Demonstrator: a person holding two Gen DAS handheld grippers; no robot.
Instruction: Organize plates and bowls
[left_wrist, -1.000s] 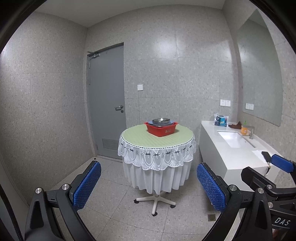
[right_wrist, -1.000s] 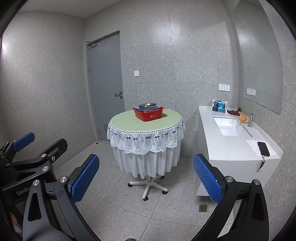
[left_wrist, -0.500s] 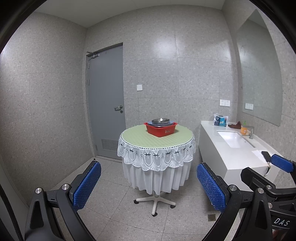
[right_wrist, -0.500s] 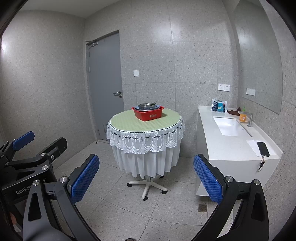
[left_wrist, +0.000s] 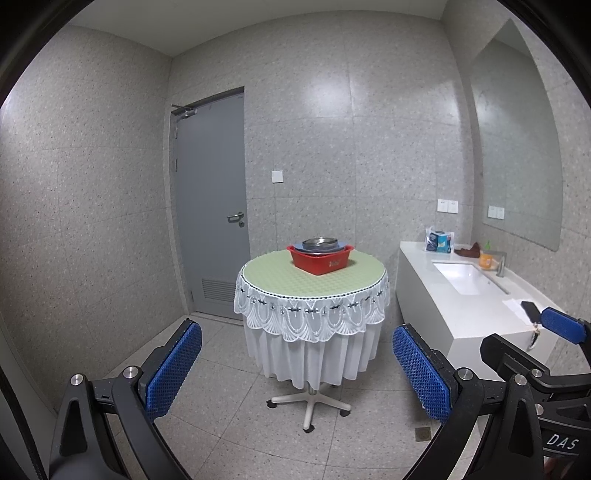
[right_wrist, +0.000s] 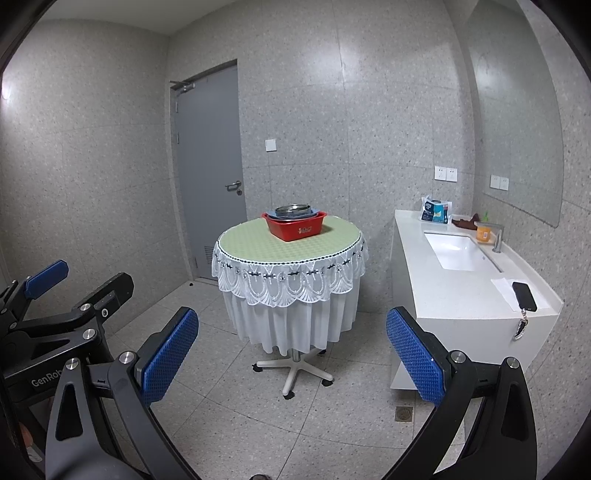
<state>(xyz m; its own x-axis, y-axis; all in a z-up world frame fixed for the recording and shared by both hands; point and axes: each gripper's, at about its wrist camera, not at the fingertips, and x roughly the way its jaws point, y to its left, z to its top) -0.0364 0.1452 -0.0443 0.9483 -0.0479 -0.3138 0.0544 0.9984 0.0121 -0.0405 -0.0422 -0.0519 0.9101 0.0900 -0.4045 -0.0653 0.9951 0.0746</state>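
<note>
A red tub (left_wrist: 320, 260) stands on a round table (left_wrist: 273, 277) with a green top and white lace cloth, across the room. A steel bowl (left_wrist: 320, 243) sits on a blue plate inside the tub. The same tub (right_wrist: 295, 226) and bowl (right_wrist: 293, 211) show in the right wrist view. My left gripper (left_wrist: 297, 369) is open and empty, well short of the table. My right gripper (right_wrist: 291, 350) is open and empty, also short of the table. The right gripper's finger (left_wrist: 563, 325) shows at the left view's right edge.
A white counter with a sink (right_wrist: 454, 251) runs along the right wall, holding a phone (right_wrist: 523, 296), an orange cup (right_wrist: 483, 232) and a blue packet (right_wrist: 436, 211). A grey door (right_wrist: 212, 177) is at the back left. A floor drain (right_wrist: 403, 414) lies near the counter.
Both views have barely shifted; the table sits about where it was. Both grippers stay open and empty.
</note>
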